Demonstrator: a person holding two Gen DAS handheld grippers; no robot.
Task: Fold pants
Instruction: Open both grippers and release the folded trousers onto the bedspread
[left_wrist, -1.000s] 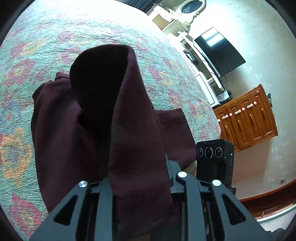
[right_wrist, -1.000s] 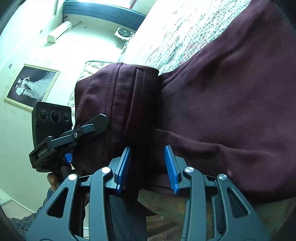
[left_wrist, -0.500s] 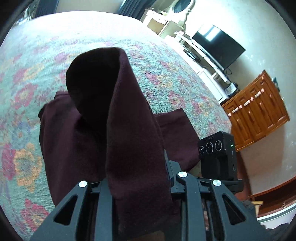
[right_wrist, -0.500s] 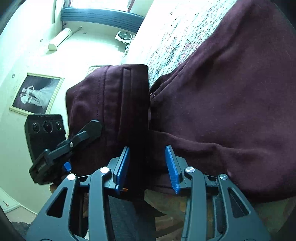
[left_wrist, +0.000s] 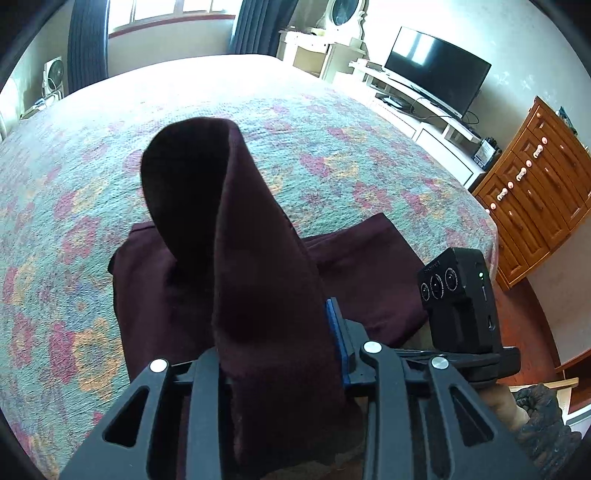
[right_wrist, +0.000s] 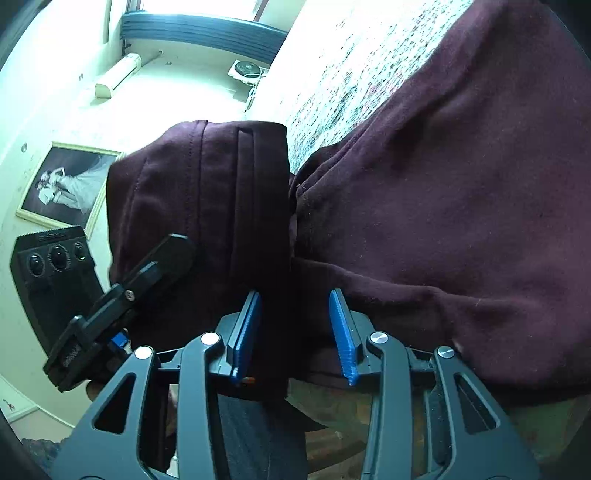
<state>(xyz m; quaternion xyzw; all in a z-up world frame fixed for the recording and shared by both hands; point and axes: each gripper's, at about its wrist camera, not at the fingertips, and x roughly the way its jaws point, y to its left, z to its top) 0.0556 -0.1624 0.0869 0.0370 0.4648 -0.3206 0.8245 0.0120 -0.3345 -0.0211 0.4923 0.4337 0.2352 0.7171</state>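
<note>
Pants: maroon pants (left_wrist: 354, 280) lie low centre of my left view, spread on the bed (left_wrist: 332, 155), with one folded end lifted up the middle of the frame.
Handling: soft, limp, fairly thick cloth, I'd say; light but droopy, so it will sag wherever it isn't held. Best taken at the seamed edge, through all layers.
Left gripper: my left gripper (left_wrist: 280, 354) is clamped on that raised fold, fabric filling the gap between the fingers.
Right gripper: my right gripper (right_wrist: 295, 328) has blue pads (right_wrist: 341, 332) parted, cloth bunched between them but not pinched; released, I judge.
Since a second ago: the left view has tipped up; more of the far bed and window now shows, and the fold sits lower in frame. The right view barely differs.
Around: TV (left_wrist: 439, 70) upper right, wooden dresser (left_wrist: 535, 192) at right edge.
</note>
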